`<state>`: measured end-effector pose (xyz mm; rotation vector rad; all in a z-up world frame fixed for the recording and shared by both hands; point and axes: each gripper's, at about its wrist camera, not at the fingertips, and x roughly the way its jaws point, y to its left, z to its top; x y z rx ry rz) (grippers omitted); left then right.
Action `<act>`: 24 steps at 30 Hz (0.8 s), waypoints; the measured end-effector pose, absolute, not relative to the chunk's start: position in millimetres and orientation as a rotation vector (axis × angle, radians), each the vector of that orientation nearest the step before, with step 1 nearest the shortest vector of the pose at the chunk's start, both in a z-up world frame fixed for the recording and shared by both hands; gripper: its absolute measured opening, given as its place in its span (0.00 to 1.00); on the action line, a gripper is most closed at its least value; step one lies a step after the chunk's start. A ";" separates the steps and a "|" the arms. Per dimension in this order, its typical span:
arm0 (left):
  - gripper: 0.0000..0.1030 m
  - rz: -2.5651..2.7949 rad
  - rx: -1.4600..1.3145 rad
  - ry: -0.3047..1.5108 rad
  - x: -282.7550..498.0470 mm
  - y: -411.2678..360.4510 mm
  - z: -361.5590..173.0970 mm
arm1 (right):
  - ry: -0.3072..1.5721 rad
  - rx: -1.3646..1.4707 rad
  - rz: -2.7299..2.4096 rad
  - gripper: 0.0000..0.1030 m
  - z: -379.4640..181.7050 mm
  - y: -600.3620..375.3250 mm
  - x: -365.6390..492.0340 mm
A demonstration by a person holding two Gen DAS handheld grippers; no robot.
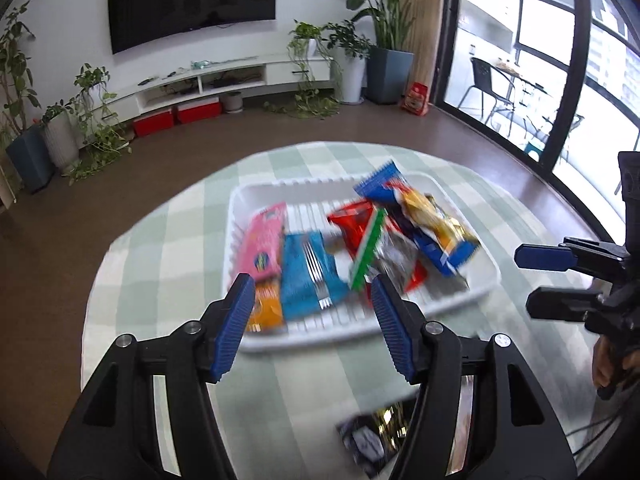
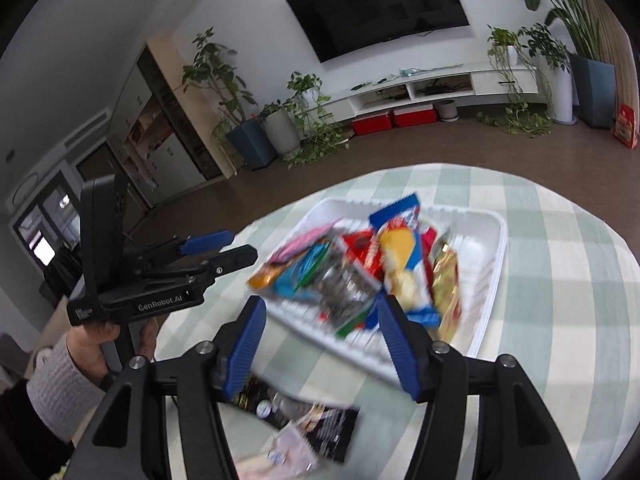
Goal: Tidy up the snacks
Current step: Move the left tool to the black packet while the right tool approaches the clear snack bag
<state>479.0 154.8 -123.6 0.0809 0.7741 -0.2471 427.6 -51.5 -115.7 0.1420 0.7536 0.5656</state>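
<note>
- Living rm: wall TV (image 1: pixel 192 0), potted plants (image 1: pixel 384 12), brown floor; round table w/ green-check cloth (image 1: pixel 160 248).
- White tray (image 1: pixel 486 276) on cloth, mid-table; holds snack packets (image 1: pixel 304 272) in a heap – pink, blue, red, orange, gold, silver; blurred.
- Left gripper (image 1: pixel 314 322): fingers spread, nothing betw. pads; tips at tray's near rim, blue packet just beyond the gap.
- Right gripper (image 2: pixel 320 340): fingers apart, empty; tips over tray's near edge, silver packet just ahead.
- Black packet (image 2: pixel 316 420) on cloth, outside tray, below right gripper; pale packet (image 2: pixel 288 456) beside it, nearer cam.
- Hand (image 2: pixel 96 344), grey sleeve, on left gripper handle.
</note>
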 end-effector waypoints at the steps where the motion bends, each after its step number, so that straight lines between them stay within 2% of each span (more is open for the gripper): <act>1: 0.57 -0.262 0.088 0.784 472.0 153.0 -126.8 | 0.755 0.115 0.556 0.66 -119.2 -46.6 418.1; 10: 0.57 -0.414 0.238 0.832 426.4 117.1 -157.9 | 0.797 -0.150 0.450 0.67 -165.3 11.5 356.7; 16: 0.57 -0.487 0.364 0.864 426.2 95.6 -178.2 | 0.818 -0.185 0.390 0.73 -184.6 15.3 339.1; 24: 0.57 -0.565 0.376 0.957 429.4 89.9 -203.1 | 0.824 -0.233 0.366 0.77 -189.4 14.0 331.1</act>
